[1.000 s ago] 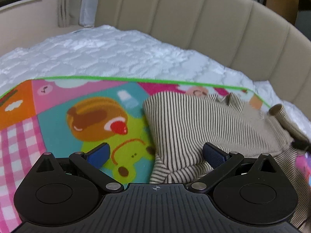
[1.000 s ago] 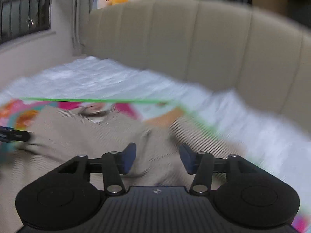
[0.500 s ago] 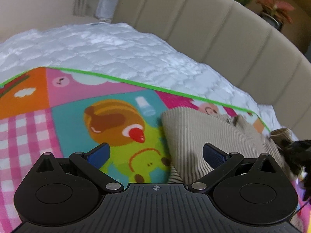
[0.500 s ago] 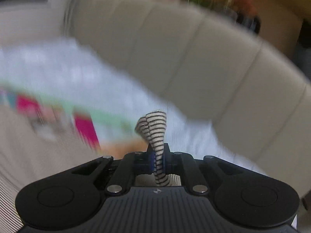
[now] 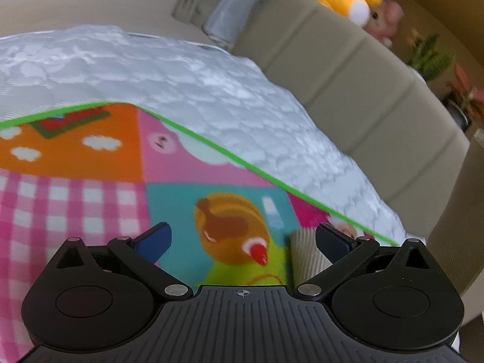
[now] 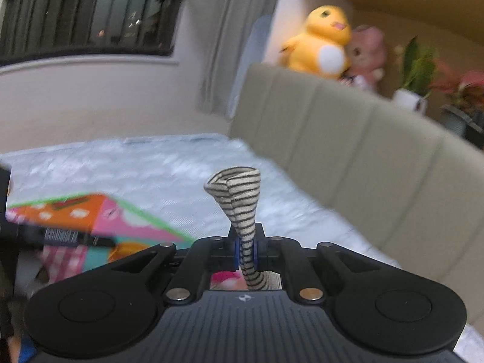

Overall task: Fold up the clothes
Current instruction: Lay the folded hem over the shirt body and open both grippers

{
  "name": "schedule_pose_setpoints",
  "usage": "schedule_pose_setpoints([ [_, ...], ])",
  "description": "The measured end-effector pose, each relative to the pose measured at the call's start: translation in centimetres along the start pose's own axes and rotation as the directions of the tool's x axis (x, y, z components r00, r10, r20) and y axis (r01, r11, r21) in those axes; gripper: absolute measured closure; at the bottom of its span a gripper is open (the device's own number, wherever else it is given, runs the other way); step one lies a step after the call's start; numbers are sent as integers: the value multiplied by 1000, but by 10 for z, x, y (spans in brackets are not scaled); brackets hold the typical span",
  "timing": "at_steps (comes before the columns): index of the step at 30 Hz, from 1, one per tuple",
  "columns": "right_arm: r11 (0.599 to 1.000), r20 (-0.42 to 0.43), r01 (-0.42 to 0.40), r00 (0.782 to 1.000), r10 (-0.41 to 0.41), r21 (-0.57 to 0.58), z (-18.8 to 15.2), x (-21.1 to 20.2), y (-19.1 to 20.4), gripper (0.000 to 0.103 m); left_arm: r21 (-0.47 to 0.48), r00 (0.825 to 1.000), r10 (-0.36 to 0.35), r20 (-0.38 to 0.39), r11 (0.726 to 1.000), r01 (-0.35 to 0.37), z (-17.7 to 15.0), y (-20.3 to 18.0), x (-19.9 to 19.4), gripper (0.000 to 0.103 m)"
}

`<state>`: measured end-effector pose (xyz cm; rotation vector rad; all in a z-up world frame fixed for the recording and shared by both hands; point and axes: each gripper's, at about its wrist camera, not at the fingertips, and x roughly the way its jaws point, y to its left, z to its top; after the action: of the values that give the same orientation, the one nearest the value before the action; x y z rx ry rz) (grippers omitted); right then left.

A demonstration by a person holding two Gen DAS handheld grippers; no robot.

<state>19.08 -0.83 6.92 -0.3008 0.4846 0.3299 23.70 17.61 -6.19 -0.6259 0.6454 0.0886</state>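
Observation:
A beige garment with thin dark stripes [image 5: 305, 255] shows only as a small corner on the colourful cartoon mat [image 5: 90, 163], just inside the right finger of my left gripper [image 5: 243, 239]. That gripper is open with nothing between its blue pads. In the right wrist view my right gripper [image 6: 245, 249] is shut on a cuff of the striped garment [image 6: 239, 193], which sticks up above the fingers like a funnel. The rest of the garment is hidden below the gripper body.
The mat lies on a white quilted bedspread [image 5: 181, 84]. A beige padded headboard [image 6: 363, 157] curves round the back and right. Plush toys [image 6: 320, 45] and potted plants [image 6: 417, 72] stand on the ledge behind it. A dark gripper part [image 6: 60, 237] shows at left.
My right gripper has shut on the striped cuff and lifted it up and away from the mat. My left gripper has swung left, so the garment has slid almost out of its view.

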Motion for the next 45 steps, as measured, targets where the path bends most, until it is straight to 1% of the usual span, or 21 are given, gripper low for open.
schedule_pose_setpoints([
  [1,1000,-15,-13,1000,13,0,-4,5,8,93,-14,1000,5,5,1000,-5,2,4,0,0],
  [3,999,-36,-39,999,39,6,-13,14,18,81,-43,1000,12,9,999,-11,6,10,0,0],
  [4,999,-39,-48,998,49,7,-16,15,22,77,-54,1000,8,3,999,-8,6,13,1,0],
  [6,998,-36,-61,997,62,22,-21,17,24,63,-69,1000,1,-8,998,-1,7,15,3,0],
  [7,997,-33,-68,997,69,33,-24,19,23,59,-72,1000,-1,-12,997,0,7,16,4,0],
  [9,995,-24,-78,997,79,59,-29,18,19,45,-68,1000,-4,-18,998,3,7,14,6,0],
  [13,988,-23,-64,997,68,143,-50,-1,-3,37,-32,999,-28,-42,999,27,0,6,10,0],
  [15,979,-40,-32,998,41,201,-70,-12,-18,23,-9,997,-50,-62,999,50,-5,0,12,0],
  [16,973,-50,-14,998,26,229,-82,-17,-27,20,12,995,-67,-80,998,68,-9,-7,13,0],
  [20,934,-87,62,996,-34,351,-136,-32,-56,12,113,988,-117,-101,985,128,-21,-43,9,0],
  [21,917,-86,80,995,-50,392,-146,-33,-63,7,143,987,-130,-96,979,143,-22,-56,6,0],
  [23,870,-72,101,995,-76,483,-166,-35,-78,2,184,979,-175,-101,964,191,-25,-81,2,0],
  [25,820,-69,105,994,-80,563,-184,-31,-91,0,192,959,-249,-134,943,271,-28,-106,4,0],
  [27,814,-103,109,993,-60,571,-191,-23,-98,0,196,947,-277,-165,931,306,-33,-126,12,0],
  [29,830,-113,116,991,-65,545,-195,-19,-100,0,219,951,-249,-185,932,287,-43,-141,24,0],
  [32,830,-94,123,992,-85,545,-195,-17,-102,0,297,955,-211,-209,917,267,-56,-140,32,0],
  [37,809,1,26,999,-32,587,-173,4,-111,0,425,960,-143,-242,874,237,-77,-137,45,0],
  [40,729,-15,-14,999,34,684,-170,35,-124,0,498,961,-100,-257,839,220,-89,-135,52,0],
  [42,685,-63,22,997,35,728,-181,53,-124,0,530,962,-84,-262,820,216,-95,-135,55,0],
  [43,678,-75,35,997,30,735,-185,59,-123,0,535,961,-85,-262,816,218,-96,-135,55,0],
  [45,742,-79,49,997,5,669,-185,60,-111,0,546,961,-86,-263,808,222,-98,-135,54,0],
])
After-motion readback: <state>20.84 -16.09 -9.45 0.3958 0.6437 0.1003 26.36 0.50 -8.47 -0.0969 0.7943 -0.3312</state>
